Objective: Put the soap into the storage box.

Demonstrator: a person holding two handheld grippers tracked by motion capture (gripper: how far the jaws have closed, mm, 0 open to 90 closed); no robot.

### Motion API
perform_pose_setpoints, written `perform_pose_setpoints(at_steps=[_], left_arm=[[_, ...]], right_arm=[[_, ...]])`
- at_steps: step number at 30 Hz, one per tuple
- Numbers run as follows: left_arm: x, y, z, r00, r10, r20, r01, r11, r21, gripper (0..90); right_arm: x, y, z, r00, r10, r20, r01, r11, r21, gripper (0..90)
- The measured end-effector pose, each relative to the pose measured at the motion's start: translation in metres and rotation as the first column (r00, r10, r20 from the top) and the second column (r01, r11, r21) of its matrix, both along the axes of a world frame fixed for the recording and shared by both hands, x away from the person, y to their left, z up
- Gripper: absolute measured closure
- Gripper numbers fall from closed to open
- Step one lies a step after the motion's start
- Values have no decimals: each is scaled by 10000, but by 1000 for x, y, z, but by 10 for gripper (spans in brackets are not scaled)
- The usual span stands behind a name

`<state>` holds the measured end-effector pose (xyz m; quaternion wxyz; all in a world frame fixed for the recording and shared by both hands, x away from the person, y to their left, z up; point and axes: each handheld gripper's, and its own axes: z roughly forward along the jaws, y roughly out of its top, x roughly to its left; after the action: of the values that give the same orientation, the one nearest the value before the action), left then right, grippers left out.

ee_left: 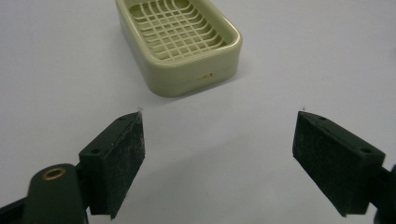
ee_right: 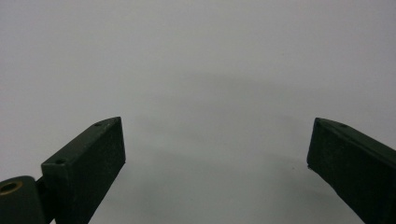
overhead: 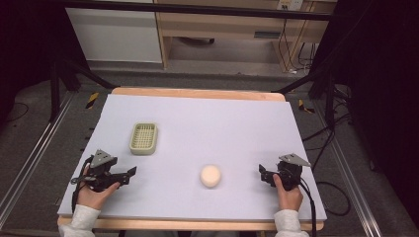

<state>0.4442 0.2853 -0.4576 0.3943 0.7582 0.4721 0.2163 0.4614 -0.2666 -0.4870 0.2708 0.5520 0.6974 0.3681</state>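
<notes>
Cream-coloured and rounded, the soap bar (overhead: 210,176) lies on the pale lilac surface (overhead: 222,123) near the person's edge, between the two hands and somewhat closer to the right one; it looks smooth and plain, a soft oval with slightly blurred edges in the high view. Up and to the left of it, well apart, sits the soap dish (overhead: 144,138), a pale yellow-green rectangular tray with rounded corners and a gridded insert. The left hand-held gripper (overhead: 129,173) rests low over the surface just below the dish, and the right hand-held gripper (overhead: 263,174) is held near the right edge, its jaws turned toward the soap. The left gripper view brings the soap dish (ee_left: 180,42) up close (its lattice floor and a small mark on the near wall are plain there, not from above), with the left hand-held gripper (ee_left: 219,158) spread wide and nothing between its pads. The right gripper view has bare surface ahead of the right hand-held gripper (ee_right: 217,163), whose jaws likewise stand wide apart and empty.
</notes>
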Motion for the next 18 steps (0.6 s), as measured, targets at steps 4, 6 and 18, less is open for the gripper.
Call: perform_pose_setpoints(at_steps=[4,6,18], left_arm=[[-1,-6,1,9999,-130,22,130,9999,-33,164],[-1,-7,2,9999,-163,47,163,9999,-28,164],[-3,-20,7,9990,-429,142,429,9991,-6,165]], right_arm=[[0,0,0,10000,53,16,-53,10000,15,47],[0,0,0,10000,49,28,-49,10000,28,47],[-1,3,1,9993,78,368,-91,9993,349,46]])
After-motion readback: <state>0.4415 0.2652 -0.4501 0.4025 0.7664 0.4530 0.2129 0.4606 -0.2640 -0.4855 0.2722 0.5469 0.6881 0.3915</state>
